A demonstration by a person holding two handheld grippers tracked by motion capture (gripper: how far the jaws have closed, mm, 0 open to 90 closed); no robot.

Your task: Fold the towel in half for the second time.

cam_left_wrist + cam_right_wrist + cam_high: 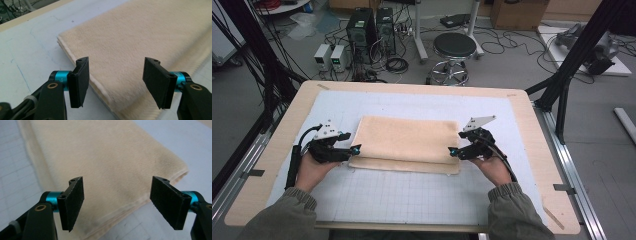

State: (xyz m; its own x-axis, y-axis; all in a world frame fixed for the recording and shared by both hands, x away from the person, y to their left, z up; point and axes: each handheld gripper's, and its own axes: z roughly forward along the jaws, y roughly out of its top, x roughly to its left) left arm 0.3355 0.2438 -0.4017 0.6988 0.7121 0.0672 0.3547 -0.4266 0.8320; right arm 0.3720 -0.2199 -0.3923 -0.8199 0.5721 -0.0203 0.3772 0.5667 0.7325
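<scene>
High view: sleeves cut off at bottom edge. Left claw at near-left corner of folded cream towel, right claw at near-right corner; both released, nothing gripped, pads apart over towel edges. Towel layers hard to count, lying mid white grid mat on tabletop. Beyond far edge: black stool, computer towers, tangled cables, black frame posts partly cropped.

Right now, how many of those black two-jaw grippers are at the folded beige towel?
2. The left gripper is at the folded beige towel's left end; the right gripper is at its right end. Both stand open, gripping nothing.
</scene>
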